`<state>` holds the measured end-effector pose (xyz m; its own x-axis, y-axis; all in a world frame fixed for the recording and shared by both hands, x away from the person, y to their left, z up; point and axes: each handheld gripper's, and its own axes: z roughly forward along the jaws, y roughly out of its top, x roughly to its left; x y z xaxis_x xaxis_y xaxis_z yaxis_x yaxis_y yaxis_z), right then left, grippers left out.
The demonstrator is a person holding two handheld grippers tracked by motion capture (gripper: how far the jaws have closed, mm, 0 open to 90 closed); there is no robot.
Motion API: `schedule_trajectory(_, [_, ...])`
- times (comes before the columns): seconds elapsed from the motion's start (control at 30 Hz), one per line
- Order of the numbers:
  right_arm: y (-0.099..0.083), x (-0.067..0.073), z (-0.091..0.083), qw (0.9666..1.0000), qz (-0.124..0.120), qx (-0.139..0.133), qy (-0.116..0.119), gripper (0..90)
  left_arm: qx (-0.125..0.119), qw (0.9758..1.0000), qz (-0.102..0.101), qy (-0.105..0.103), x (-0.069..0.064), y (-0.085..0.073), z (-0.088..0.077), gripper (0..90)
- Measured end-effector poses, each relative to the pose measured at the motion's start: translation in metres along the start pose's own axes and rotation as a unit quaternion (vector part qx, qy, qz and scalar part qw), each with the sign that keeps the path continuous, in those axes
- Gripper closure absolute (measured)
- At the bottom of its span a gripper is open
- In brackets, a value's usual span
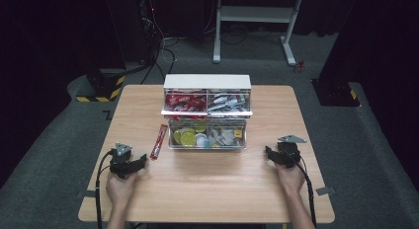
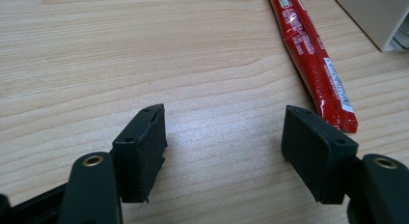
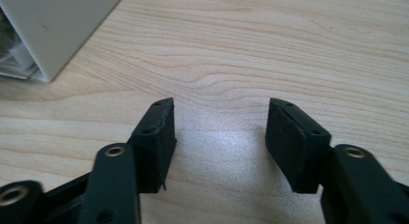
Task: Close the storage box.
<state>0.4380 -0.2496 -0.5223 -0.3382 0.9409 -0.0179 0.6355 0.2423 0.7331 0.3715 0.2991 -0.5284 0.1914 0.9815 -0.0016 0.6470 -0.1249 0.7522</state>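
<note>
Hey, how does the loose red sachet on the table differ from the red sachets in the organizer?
The loose red sachet lies alone on the bare table, left of the organizer; the stored red sachets are piled together in its upper left compartment. The loose one lies flat and fully in sight, near the open left tongs; the stored ones overlap, partly hidden. They share red wrapping with white print.

The red sachet (image 2: 313, 60) runs off the left gripper view's top edge.
</note>
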Motion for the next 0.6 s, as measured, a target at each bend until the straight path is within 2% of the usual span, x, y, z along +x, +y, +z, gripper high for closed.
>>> schedule_trajectory(0.1, [0.0000,0.0006,0.0001,1.0000,0.002,0.001,0.001,39.0,-0.002,1.0000,-0.004,-0.002,0.0003,-0.0003,0.0000,32.7])
schedule_trajectory(0.6, [-0.0015,-0.0006,-0.0014,1.0000,-0.005,0.002,0.007,37.8,-0.001,1.0000,-0.002,-0.001,0.0002,-0.0002,-0.0002,32.6])
